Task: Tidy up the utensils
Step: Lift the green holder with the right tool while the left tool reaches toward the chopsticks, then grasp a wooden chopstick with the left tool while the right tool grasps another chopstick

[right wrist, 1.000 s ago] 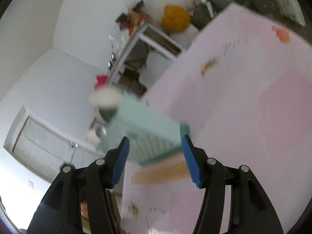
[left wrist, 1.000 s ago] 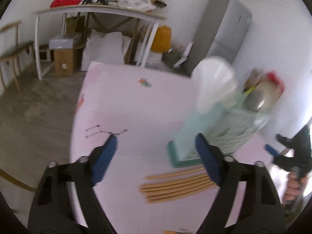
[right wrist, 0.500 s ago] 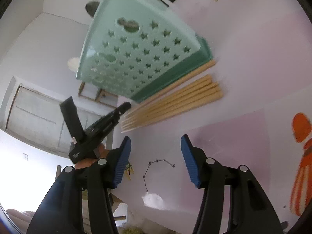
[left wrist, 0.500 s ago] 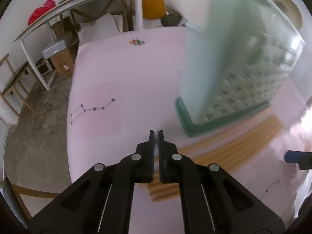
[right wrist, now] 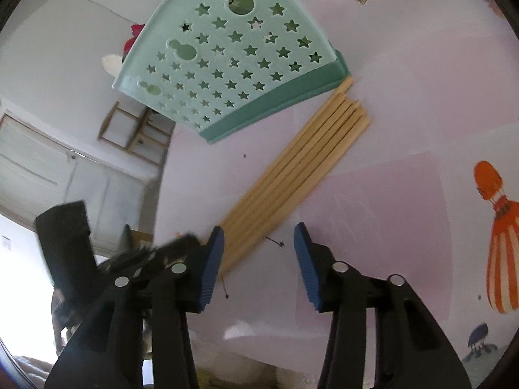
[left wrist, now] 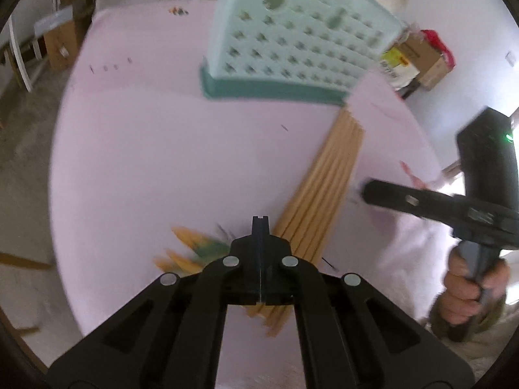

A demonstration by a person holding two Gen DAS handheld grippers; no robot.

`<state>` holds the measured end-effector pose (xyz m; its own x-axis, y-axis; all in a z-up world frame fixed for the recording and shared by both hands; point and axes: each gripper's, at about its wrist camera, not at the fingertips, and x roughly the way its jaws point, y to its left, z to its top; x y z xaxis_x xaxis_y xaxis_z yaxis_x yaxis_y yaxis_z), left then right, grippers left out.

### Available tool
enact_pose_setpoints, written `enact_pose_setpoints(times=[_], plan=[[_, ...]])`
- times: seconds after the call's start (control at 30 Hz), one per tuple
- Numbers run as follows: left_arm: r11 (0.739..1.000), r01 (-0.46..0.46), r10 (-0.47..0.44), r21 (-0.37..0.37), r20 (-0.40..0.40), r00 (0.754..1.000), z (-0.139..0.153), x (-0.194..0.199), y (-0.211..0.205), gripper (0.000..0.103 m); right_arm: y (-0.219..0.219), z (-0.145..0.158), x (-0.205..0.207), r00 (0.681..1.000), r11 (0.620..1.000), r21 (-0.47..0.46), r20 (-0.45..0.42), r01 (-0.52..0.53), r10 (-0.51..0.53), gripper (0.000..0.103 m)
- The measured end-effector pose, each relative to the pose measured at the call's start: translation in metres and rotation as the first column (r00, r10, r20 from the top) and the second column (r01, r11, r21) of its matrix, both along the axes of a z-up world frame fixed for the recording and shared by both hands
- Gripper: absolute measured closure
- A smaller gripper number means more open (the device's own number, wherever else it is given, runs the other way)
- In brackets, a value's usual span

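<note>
Lying flat on the pink table (right wrist: 405, 103), the chopsticks (right wrist: 292, 175) made a neat row, side by side and touching. I counted about 6, but the count was hard to be sure of. Their far ends nearly touched the green holder (right wrist: 227, 64), which stood just past them. Their near ends sat right in front of the right gripper (right wrist: 259, 253), a bit toward its left pad.

The right gripper's jaws had just been closing. They stood partly apart, and nothing was between them, only bare table.

The left gripper (left wrist: 260, 227) was closed tight, its 2 jaws pressed flat together with no gap. It held nothing. It sat over the near ends of the sticks, so they ran out ahead of it and to its right. I could not tell if it touched them.

The sticks looked like wood, so I think they were light, thin and stiff. They would not bend or break easily. But they looked smooth and round, so they could roll or slip out of the pads. Because they lay so close together, picking 1 alone would be tricky. A good place to hold would be near 1 end, pinching across the stick.
</note>
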<state>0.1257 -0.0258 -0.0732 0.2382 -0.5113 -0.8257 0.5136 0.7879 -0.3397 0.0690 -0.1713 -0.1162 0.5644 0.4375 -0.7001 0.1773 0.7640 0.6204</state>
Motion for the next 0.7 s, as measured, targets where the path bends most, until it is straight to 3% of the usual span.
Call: enact_pose_setpoints(times=[0.1,0.33,0.4,0.7], plan=[[0.999,0.017,-0.019,-0.042,-0.034,0.999,-0.004,-0.022,-0.005,0.103,0.004,0.0,-0.003,1.0,0.998,-0.058,-0.008,0.014,-0.015,0.076],[0.993,0.031,-0.042,-0.117,-0.096,0.994,-0.011,-0.057,-0.017,0.103,0.005,-0.005,-0.016,0.999,0.994,-0.112,-0.029,0.013,-0.017,0.087],[0.991,0.042,-0.055,-0.124,-0.099,0.994,-0.012,-0.057,-0.021,0.103,0.009,-0.009,-0.017,1.0,0.993,-0.121,-0.029,0.005,-0.008,0.092],[0.991,-0.015,0.005,-0.13,-0.077,0.997,-0.013,-0.038,-0.03,0.103,0.017,-0.007,0.0,1.0,0.981,-0.193,0.015,0.009,-0.006,0.098]])
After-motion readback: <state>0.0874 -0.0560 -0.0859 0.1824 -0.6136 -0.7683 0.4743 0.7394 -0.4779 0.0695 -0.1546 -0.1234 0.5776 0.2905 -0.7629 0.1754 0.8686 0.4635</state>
